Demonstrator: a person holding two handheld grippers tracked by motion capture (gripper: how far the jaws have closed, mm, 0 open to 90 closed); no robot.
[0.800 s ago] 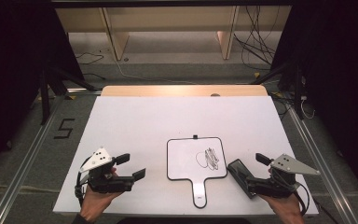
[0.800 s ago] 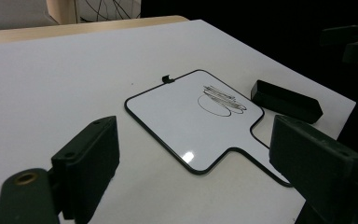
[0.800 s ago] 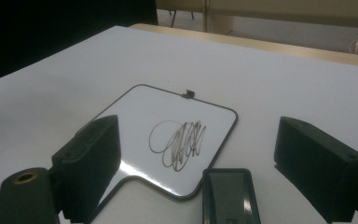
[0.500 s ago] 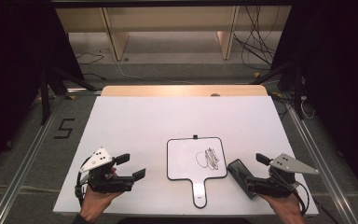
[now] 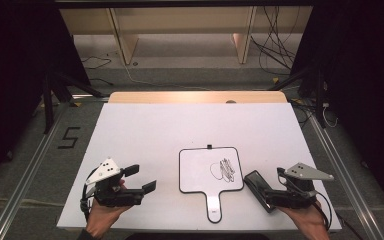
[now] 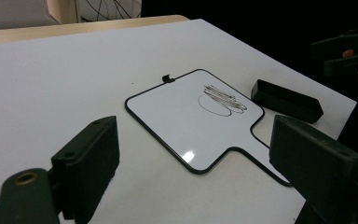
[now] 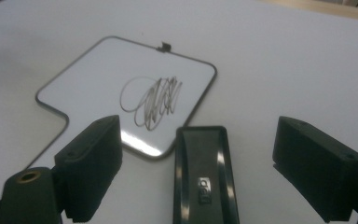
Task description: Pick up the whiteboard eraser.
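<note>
left gripper (image 5: 142,178): jaws apart, empty | right gripper (image 7: 198,168): jaws apart

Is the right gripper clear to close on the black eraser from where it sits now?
Probably yes: the right gripper is open, the black eraser lies between its jaws untouched, and nothing stands in between; the whiteboard lies just beside it.

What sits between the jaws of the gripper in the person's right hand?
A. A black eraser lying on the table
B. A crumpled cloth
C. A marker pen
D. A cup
A: in the right gripper view, the black eraser lies flat between the open right gripper, beside the scribbled whiteboard.
</note>
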